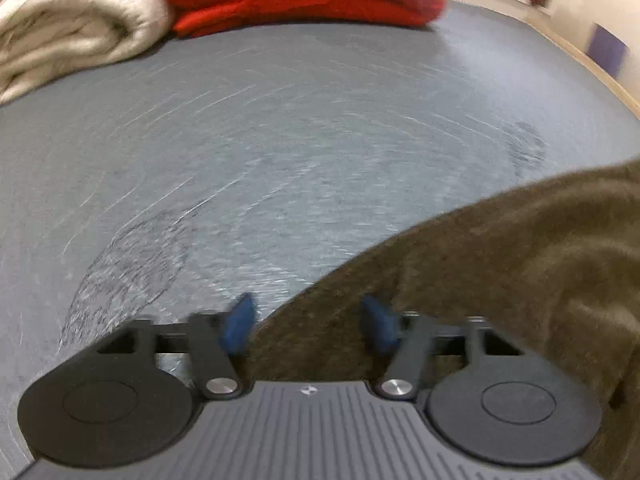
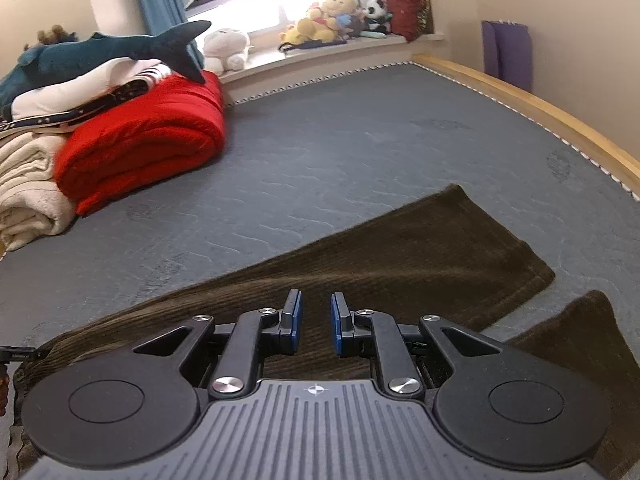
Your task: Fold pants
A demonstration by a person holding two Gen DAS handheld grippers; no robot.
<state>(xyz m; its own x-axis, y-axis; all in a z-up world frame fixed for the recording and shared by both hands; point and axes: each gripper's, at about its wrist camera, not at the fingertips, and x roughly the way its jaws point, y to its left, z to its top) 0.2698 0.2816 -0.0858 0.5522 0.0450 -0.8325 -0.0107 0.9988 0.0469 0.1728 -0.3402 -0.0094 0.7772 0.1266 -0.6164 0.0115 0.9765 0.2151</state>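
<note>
Dark brown corduroy pants (image 2: 404, 248) lie flat on the grey mattress (image 2: 340, 152), both legs stretching toward the right; the second leg's hem (image 2: 576, 328) shows at lower right. My right gripper (image 2: 316, 320) hovers over the upper part of the pants, its jaws open with a narrow gap and nothing between them. In the left wrist view the pants (image 1: 500, 264) fill the lower right. My left gripper (image 1: 310, 324) is open over the pants' edge, with the blue fingertips (image 1: 242, 320) blurred by motion.
A folded red blanket (image 2: 148, 136) and a cream blanket (image 2: 28, 188) are stacked at the far left, with a plush shark (image 2: 100, 50) on top. A wooden bed rail (image 2: 540, 120) runs along the right. Stuffed toys (image 2: 328, 16) sit on the windowsill.
</note>
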